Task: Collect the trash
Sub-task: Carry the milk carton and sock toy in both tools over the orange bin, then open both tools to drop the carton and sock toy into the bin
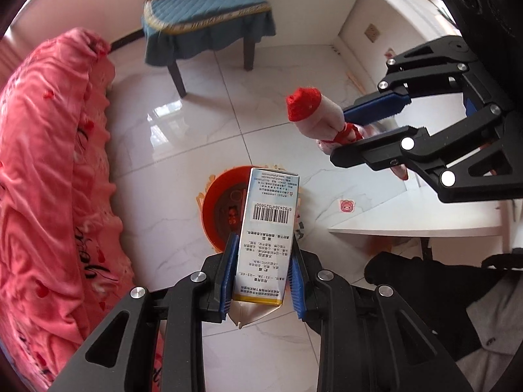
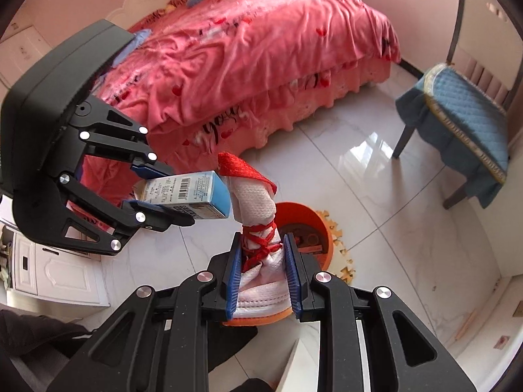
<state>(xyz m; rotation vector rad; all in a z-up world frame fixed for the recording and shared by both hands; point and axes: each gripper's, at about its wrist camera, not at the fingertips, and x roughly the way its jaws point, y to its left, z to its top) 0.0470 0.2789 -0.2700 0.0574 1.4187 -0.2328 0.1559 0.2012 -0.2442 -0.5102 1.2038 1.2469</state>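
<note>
My left gripper is shut on a white and blue medicine box with a barcode, held above an orange round bin on the floor. My right gripper is shut on a white cloth bundle with a red tip, tied with red string. It hangs over the same orange bin. In the left wrist view the right gripper holds the bundle at upper right. In the right wrist view the left gripper holds the box beside the bundle, at left.
A bed with a pink cover stands left of the bin and fills the back of the right wrist view. A chair with a blue cushion stands beyond. A white table edge lies at right. The floor is glossy white tile.
</note>
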